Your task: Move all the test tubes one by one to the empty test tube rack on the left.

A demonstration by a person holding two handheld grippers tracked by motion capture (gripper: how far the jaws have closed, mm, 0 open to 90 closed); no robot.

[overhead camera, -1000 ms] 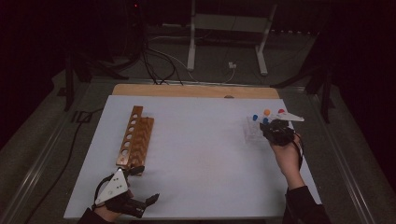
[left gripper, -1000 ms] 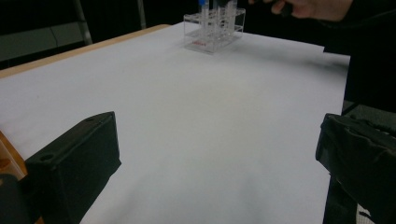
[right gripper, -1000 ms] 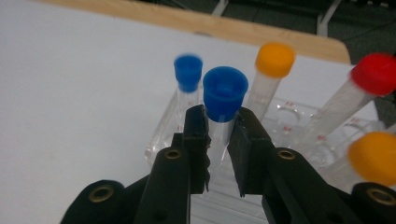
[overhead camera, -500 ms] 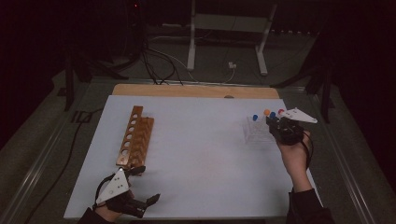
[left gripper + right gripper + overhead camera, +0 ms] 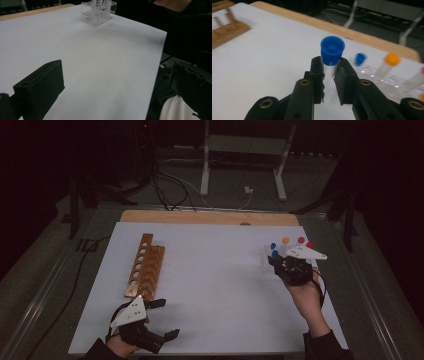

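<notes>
My right gripper is shut on a clear tube with a blue cap, held upright just under the cap. It hangs at the near left side of a clear plastic rack at the right of the white sheet. Other tubes stand in that rack: a blue-capped one, an orange-capped one and red-capped ones. My left gripper rests open at the sheet's near left corner, nothing between its jaws.
A wooden rack with a row of round holes lies at the left of the sheet, just beyond my left gripper. The bare wooden table edge runs along the far side. Cables and a stand's legs lie on the floor behind.
My right gripper swung a little to the right at the clear rack, then back toward the near side; the blue-capped tube now shows between its jaws. The left gripper has stayed put.
</notes>
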